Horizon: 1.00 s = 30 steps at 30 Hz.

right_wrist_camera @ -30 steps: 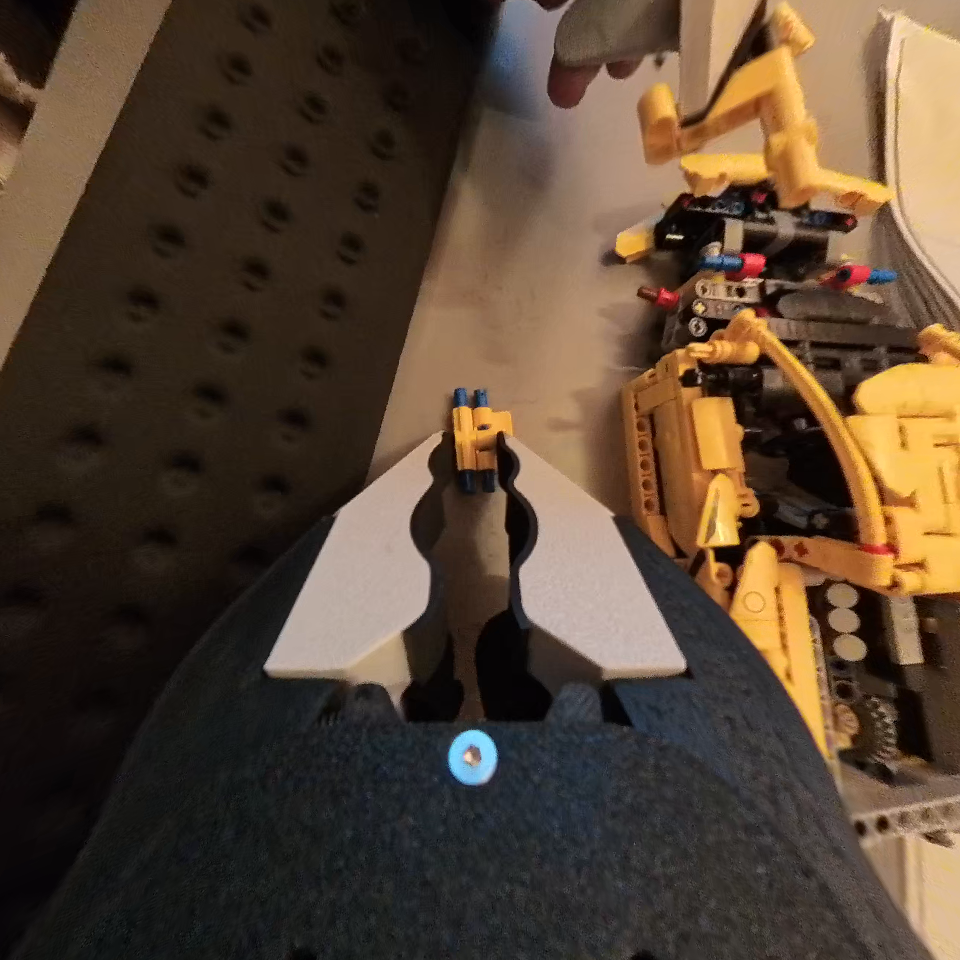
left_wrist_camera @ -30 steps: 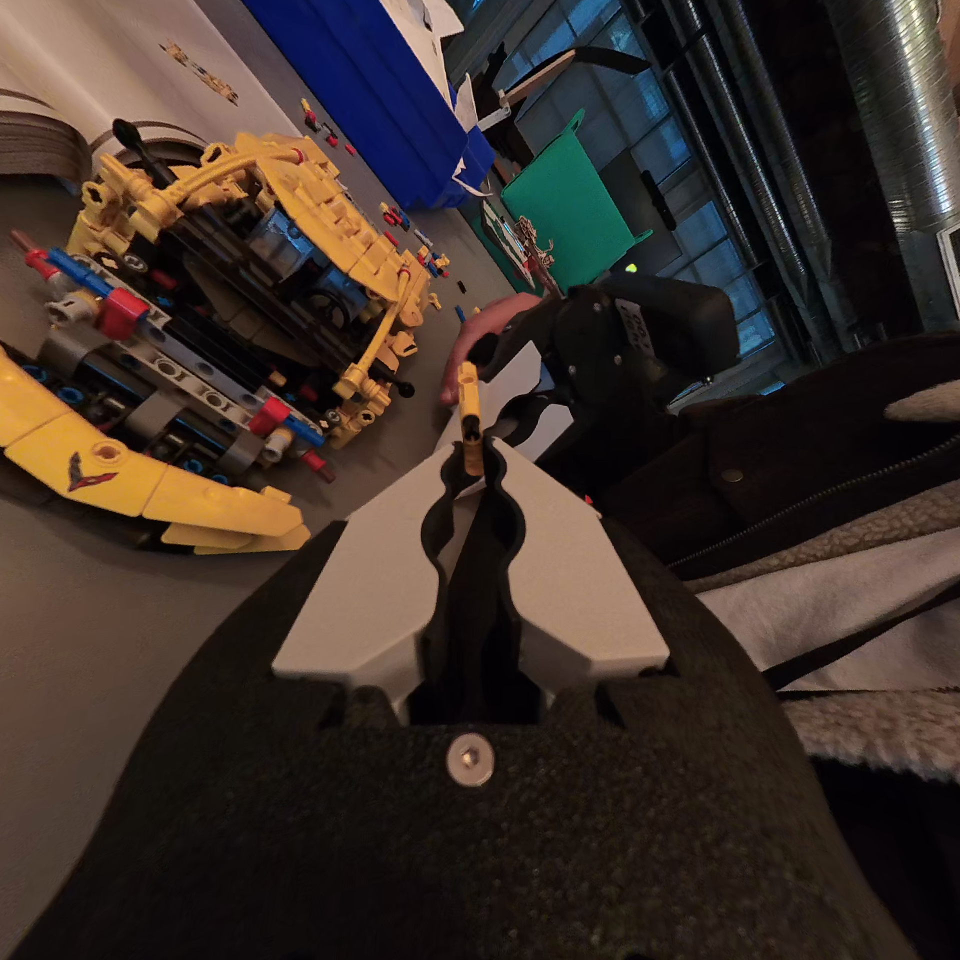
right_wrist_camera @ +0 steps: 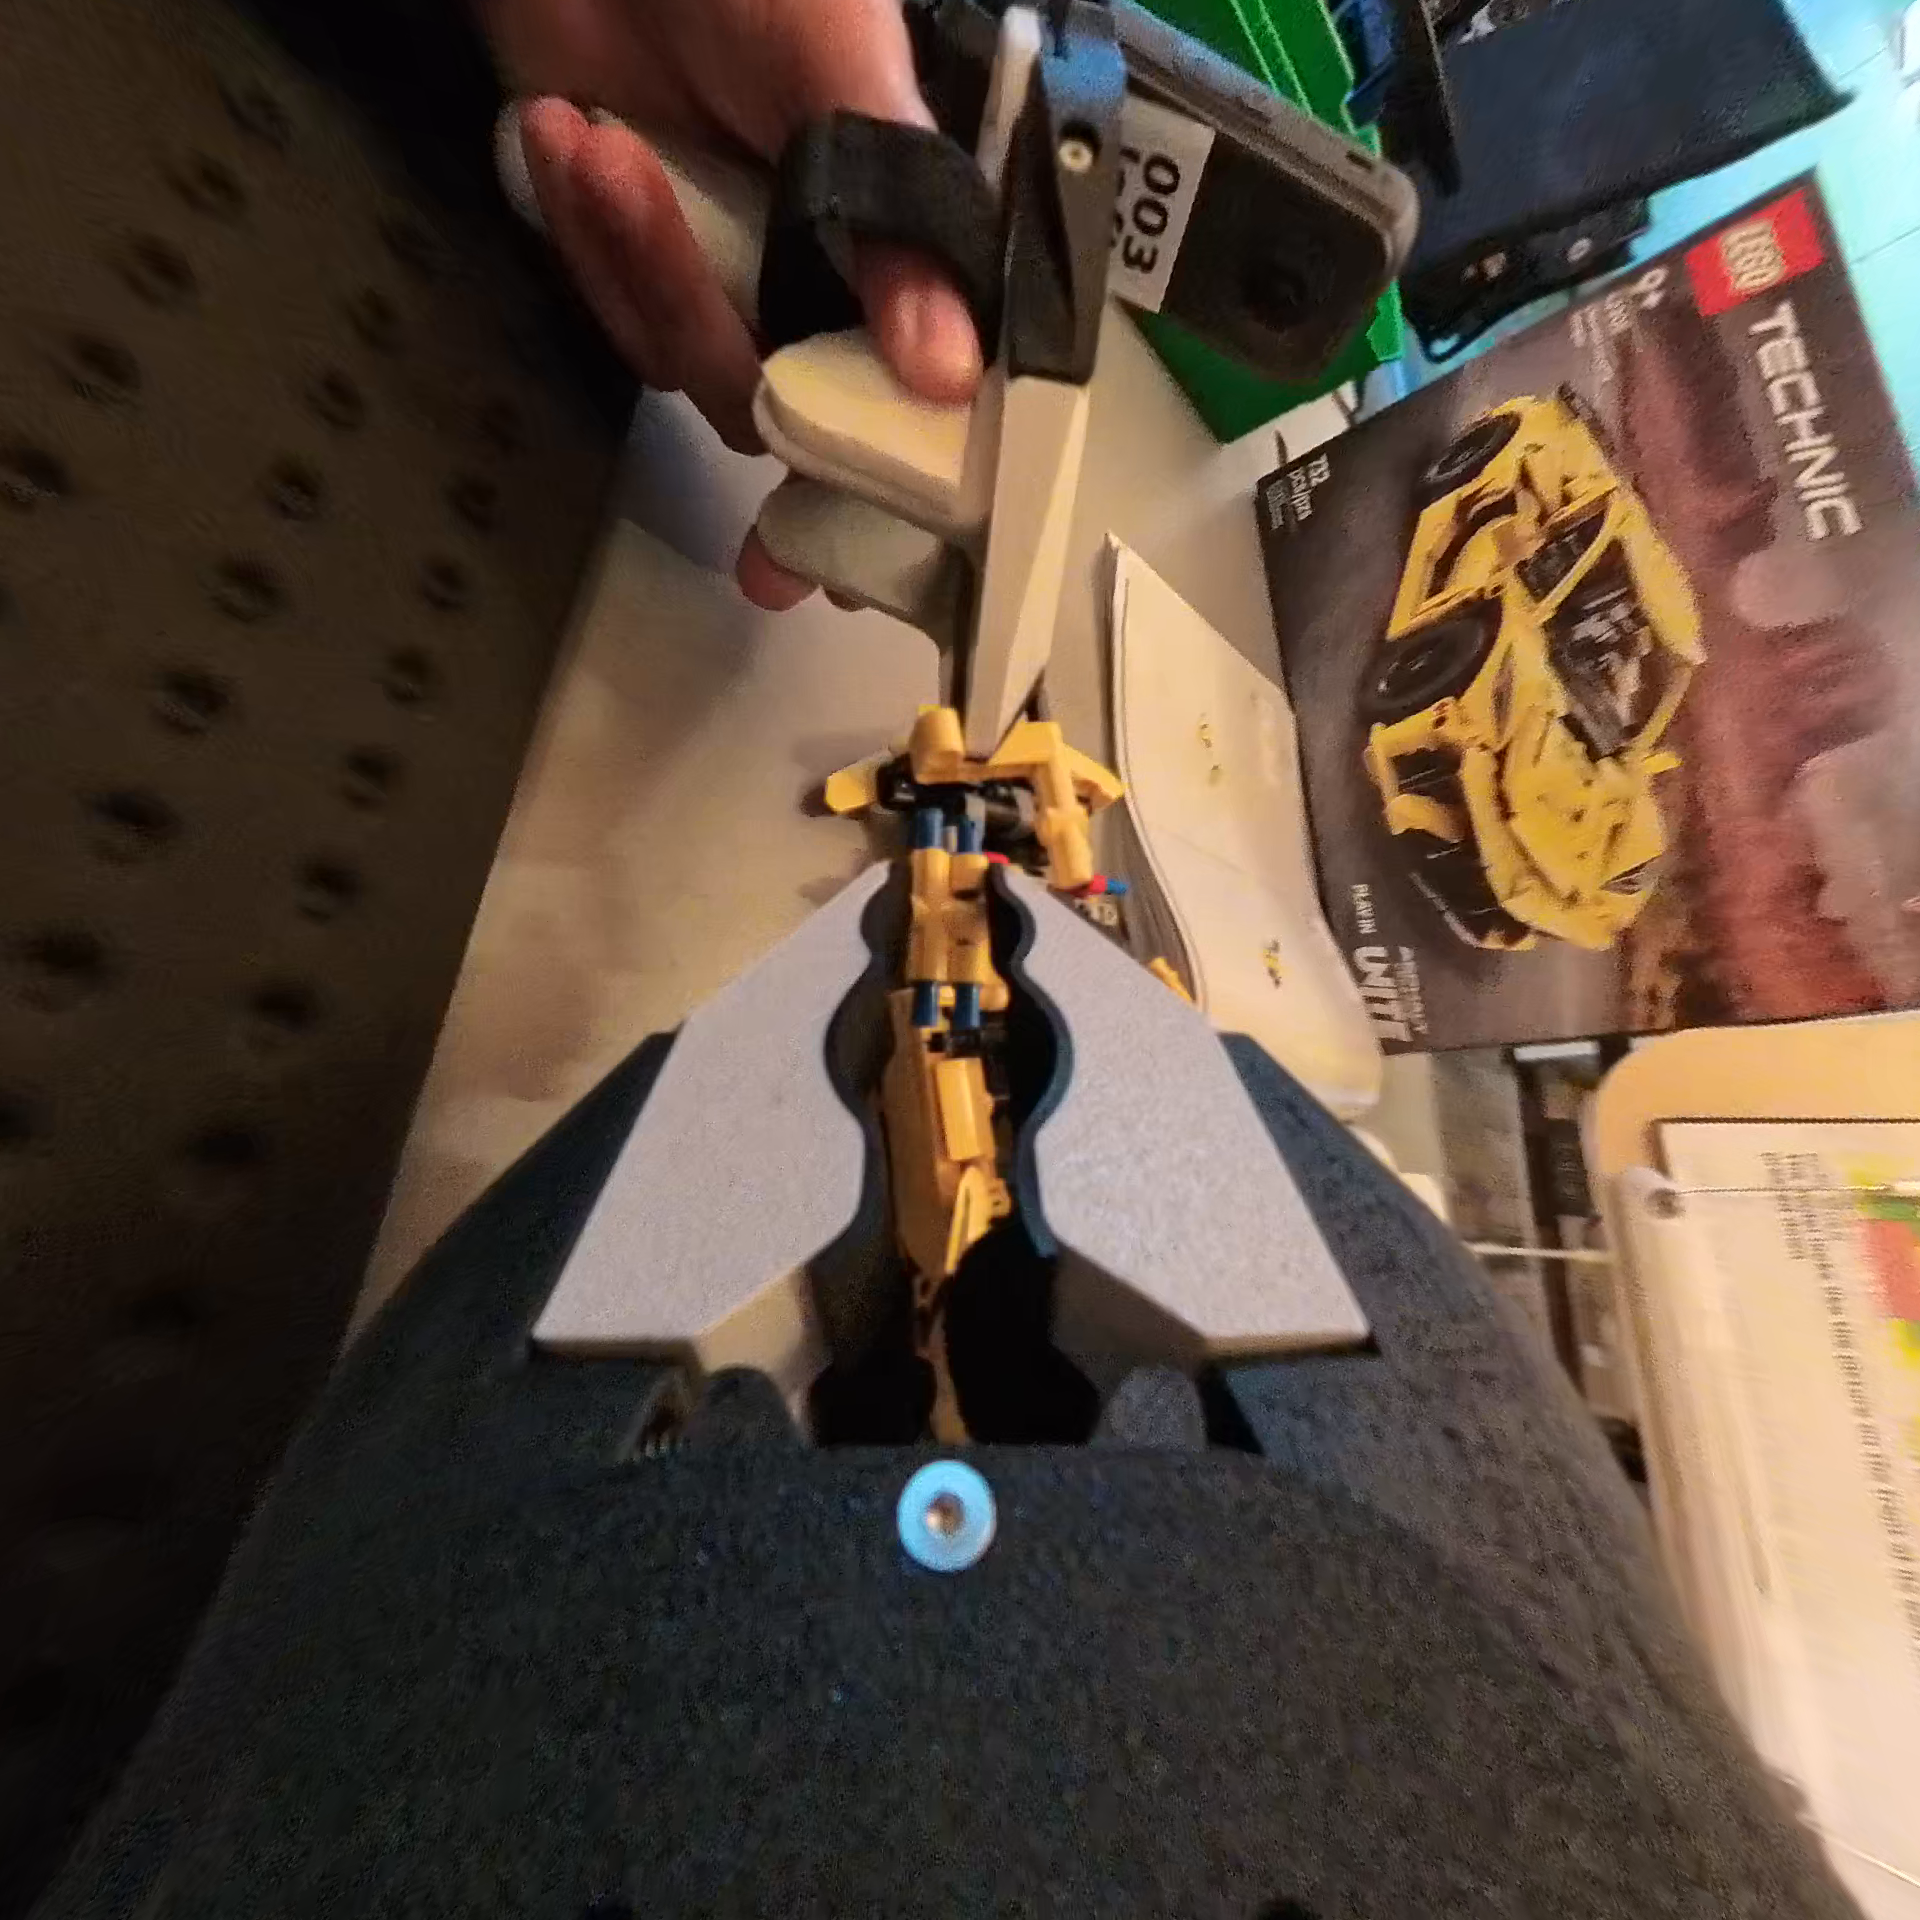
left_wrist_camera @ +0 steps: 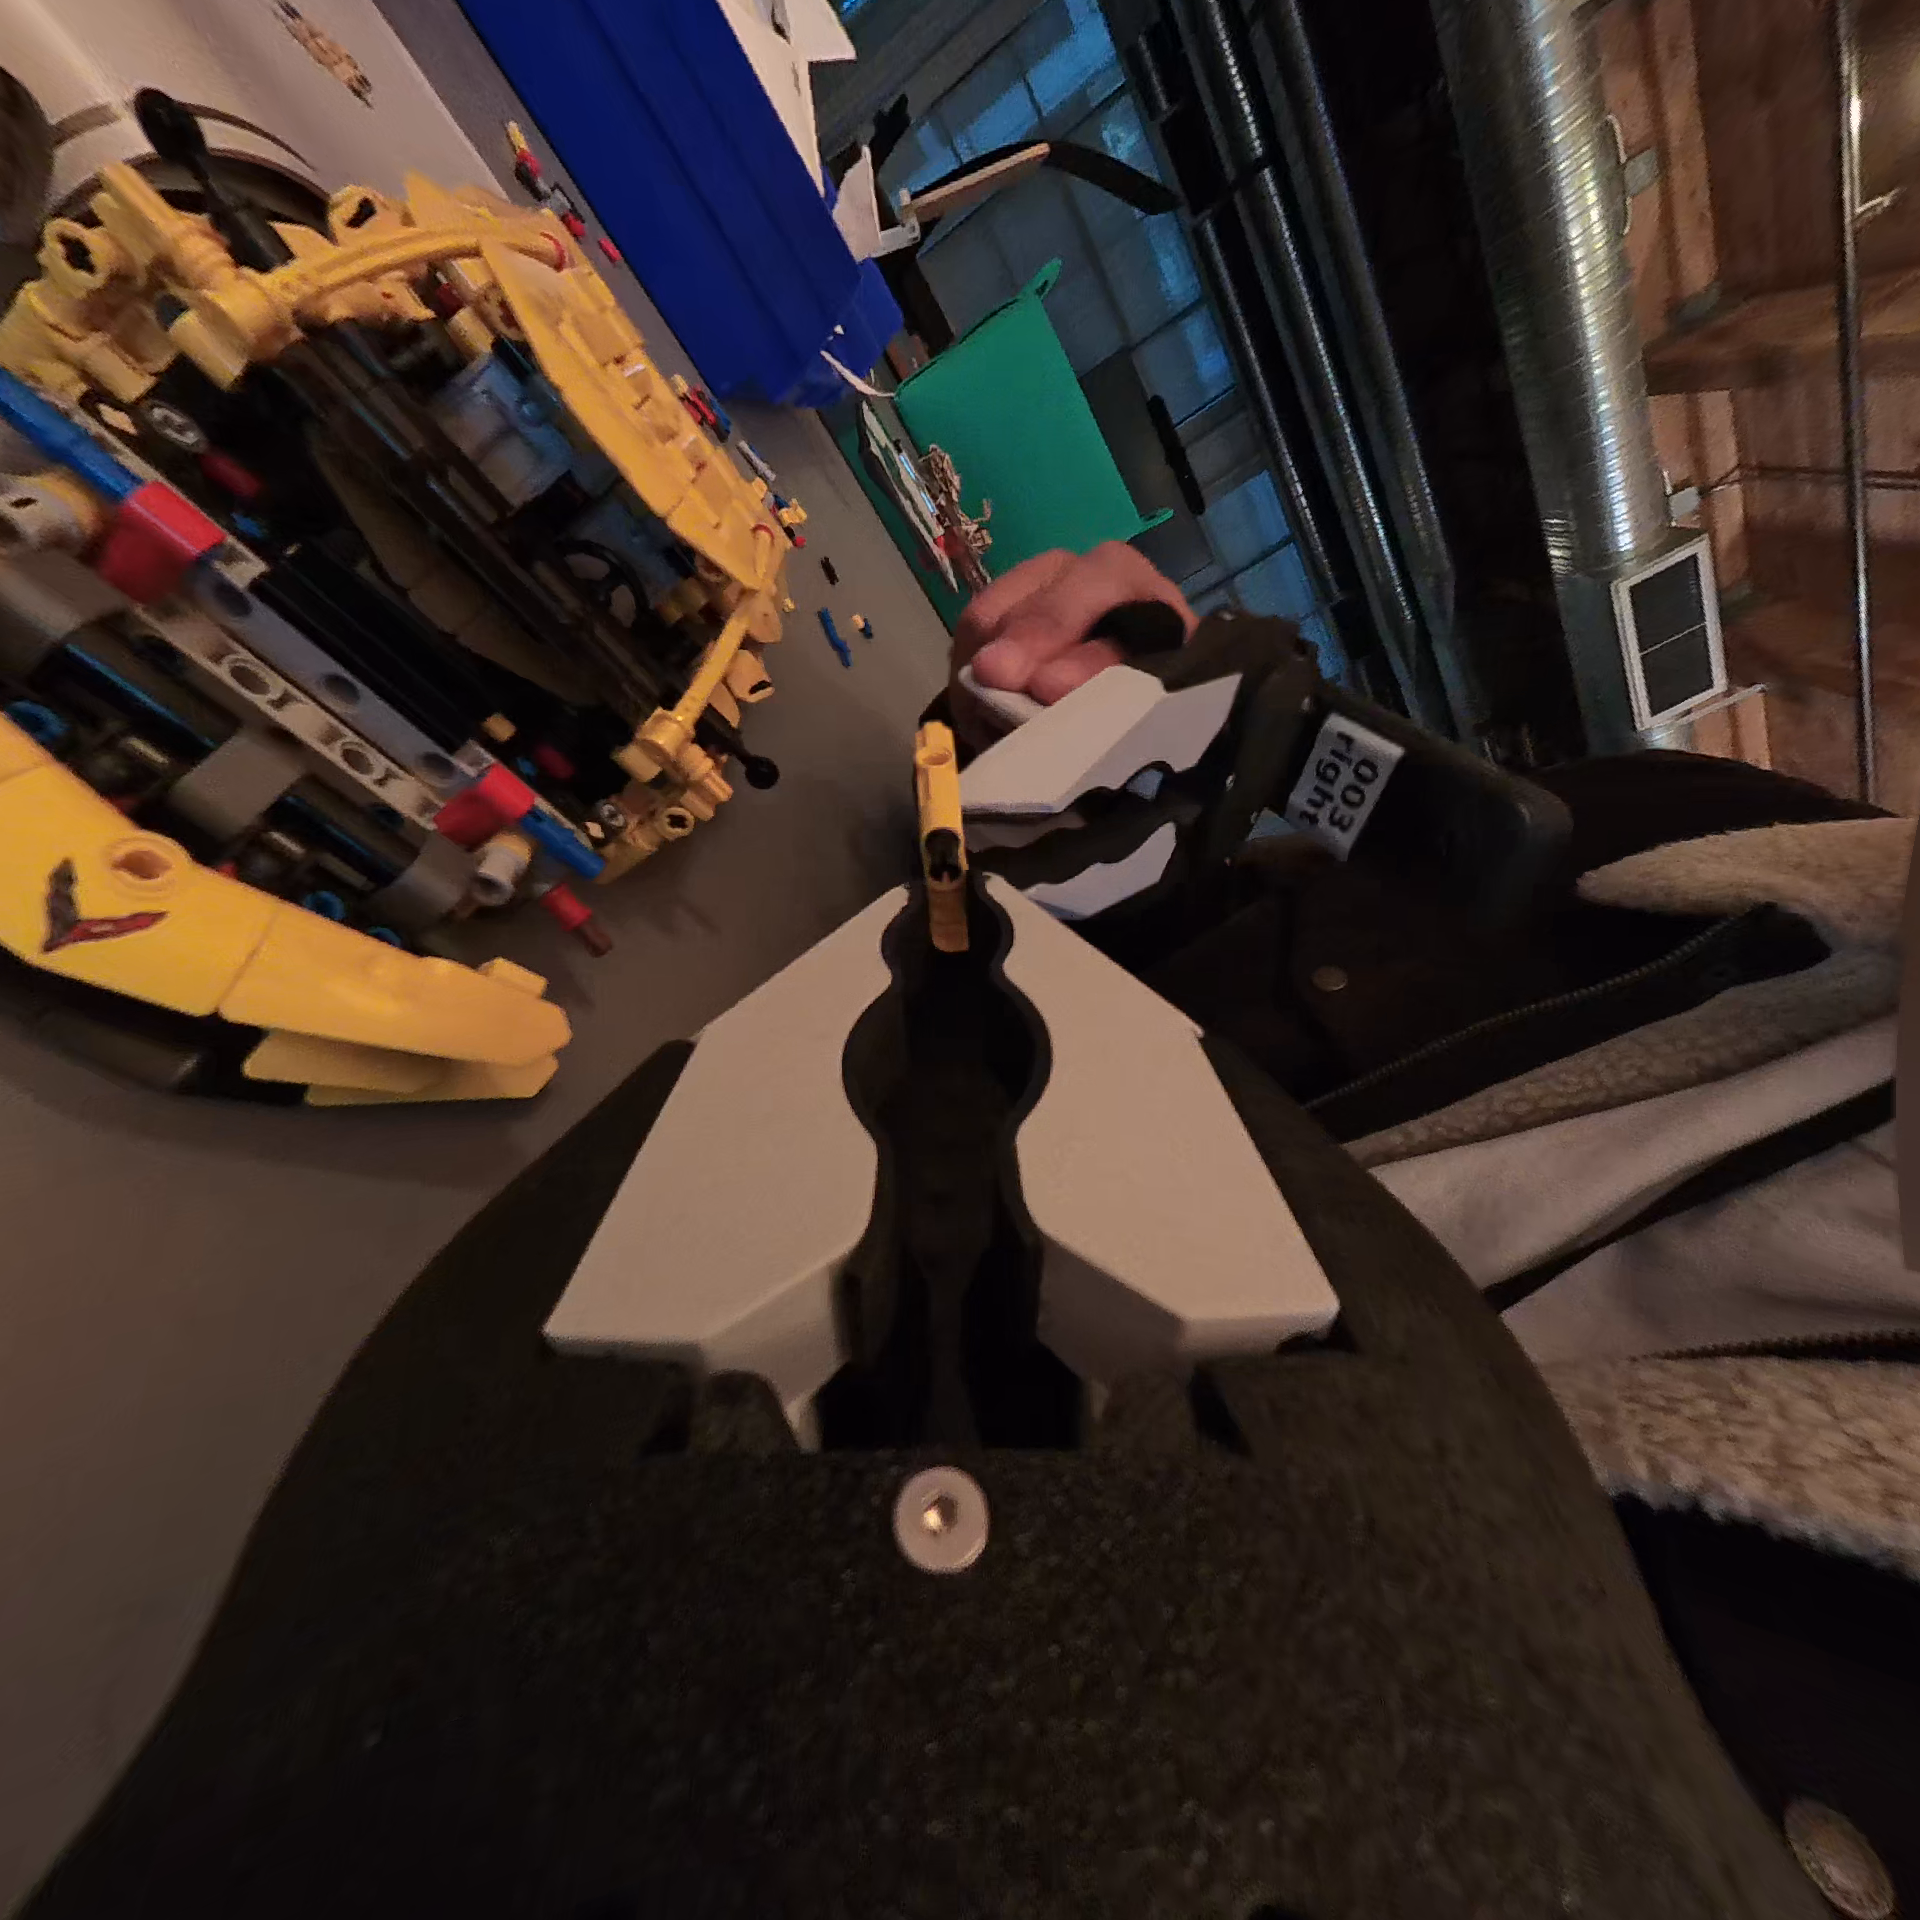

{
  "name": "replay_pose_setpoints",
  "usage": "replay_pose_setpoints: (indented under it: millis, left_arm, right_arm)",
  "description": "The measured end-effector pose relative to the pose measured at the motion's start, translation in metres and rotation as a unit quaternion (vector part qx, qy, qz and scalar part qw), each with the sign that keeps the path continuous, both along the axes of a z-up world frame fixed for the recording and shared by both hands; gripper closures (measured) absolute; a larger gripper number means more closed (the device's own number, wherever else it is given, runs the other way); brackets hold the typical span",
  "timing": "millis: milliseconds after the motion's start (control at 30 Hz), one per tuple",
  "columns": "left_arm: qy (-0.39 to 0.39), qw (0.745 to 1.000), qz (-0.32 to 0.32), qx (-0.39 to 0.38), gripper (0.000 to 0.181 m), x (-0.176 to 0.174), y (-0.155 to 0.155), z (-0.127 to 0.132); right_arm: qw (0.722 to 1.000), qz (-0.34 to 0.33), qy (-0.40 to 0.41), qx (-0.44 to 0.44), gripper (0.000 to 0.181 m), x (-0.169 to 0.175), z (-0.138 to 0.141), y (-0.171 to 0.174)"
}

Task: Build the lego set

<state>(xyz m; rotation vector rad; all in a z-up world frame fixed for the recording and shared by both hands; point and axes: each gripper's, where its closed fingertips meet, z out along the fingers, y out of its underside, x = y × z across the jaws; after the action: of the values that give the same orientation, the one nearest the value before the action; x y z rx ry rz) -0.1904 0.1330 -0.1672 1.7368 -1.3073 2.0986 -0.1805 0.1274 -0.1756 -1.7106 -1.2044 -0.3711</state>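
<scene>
Right now you are clamping a slim yellow beam [left_wrist_camera: 940, 831] in the left gripper [left_wrist_camera: 948, 904], beside the yellow car model [left_wrist_camera: 395, 540] sitting on the tabletop [left_wrist_camera: 208, 1299]. Your right gripper [right_wrist_camera: 951, 904] is pinching a yellow connector with blue pins [right_wrist_camera: 948, 925], near the set's box [right_wrist_camera: 1558, 644].

A grey surface [left_wrist_camera: 187, 1299] runs back to blue bins [left_wrist_camera: 675, 177] and a green bin [left_wrist_camera: 1013, 416]. Behind them stand dim blue-lit windows [left_wrist_camera: 1164, 260], a ribbed silver duct [left_wrist_camera: 1558, 312] and warm wooden beams [left_wrist_camera: 1745, 343].
</scene>
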Motion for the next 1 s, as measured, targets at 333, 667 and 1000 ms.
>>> replay_pose_setpoints:
  millis: [333,667,1000]
  left_arm:
    - [-0.001,1.000,-0.015,-0.002,0.174,0.000,-0.005,0.000]
    - [0.044,0.999,-0.002,0.032,0.174,0.006,-0.003,-0.017]
    - [0.032,0.999,0.017,0.036,0.175,0.007,0.003,-0.014]
  right_arm:
    - [1.000,0.003,-0.009,0.003,0.168,-0.006,0.001,0.001]
    - [0.997,-0.022,-0.072,-0.020,0.169,-0.003,-0.013,0.001]
    - [0.981,0.013,0.060,-0.187,0.167,-0.008,-0.058,-0.028]
